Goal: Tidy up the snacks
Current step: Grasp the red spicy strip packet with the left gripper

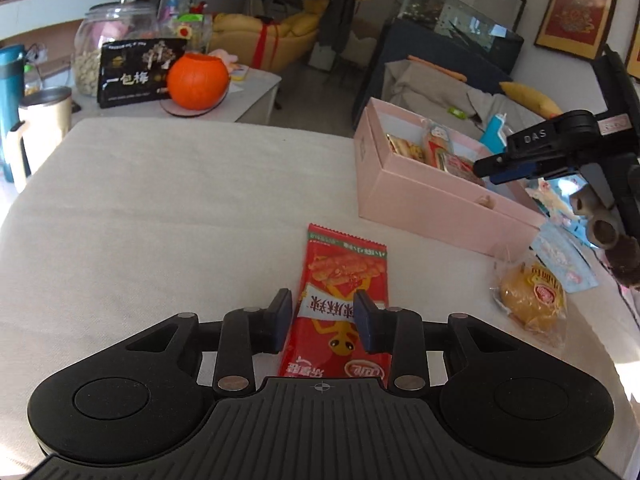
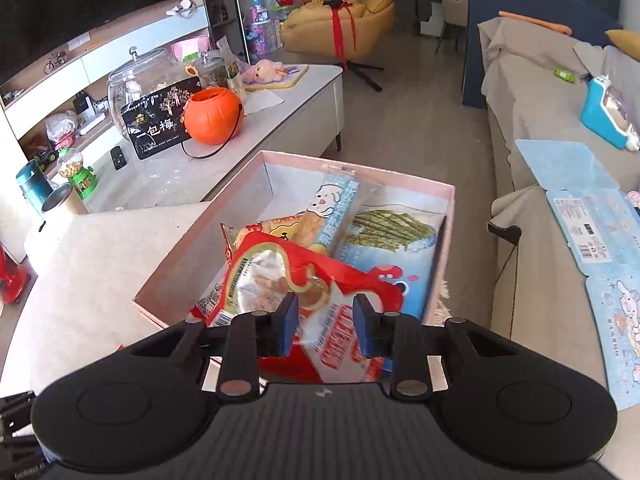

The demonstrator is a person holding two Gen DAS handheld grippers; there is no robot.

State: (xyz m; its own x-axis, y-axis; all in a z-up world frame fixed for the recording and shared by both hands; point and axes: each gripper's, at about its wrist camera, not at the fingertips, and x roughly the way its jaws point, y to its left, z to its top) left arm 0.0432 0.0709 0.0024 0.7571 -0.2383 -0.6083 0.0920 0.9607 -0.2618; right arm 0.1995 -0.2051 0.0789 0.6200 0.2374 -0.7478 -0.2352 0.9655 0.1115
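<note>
A long red snack packet (image 1: 344,292) lies flat on the beige cloth (image 1: 180,220). My left gripper (image 1: 323,316) is open, its pads on either side of the packet's near half. A pink box (image 1: 424,196) with several snacks stands to the right. A wrapped bun (image 1: 532,300) lies in front of the box. My right gripper (image 1: 486,166) hovers over the box. In the right wrist view my right gripper (image 2: 326,322) is open above a red-and-white snack bag (image 2: 320,312) lying on top in the pink box (image 2: 188,256), beside a blue packet (image 2: 392,248).
A side table behind holds an orange pumpkin bucket (image 1: 198,80), a black snack box (image 1: 134,72), a glass jar (image 1: 100,40) and a cup (image 1: 40,120). Light blue flat packaging (image 2: 592,220) lies right of the box on a grey sofa (image 2: 532,92).
</note>
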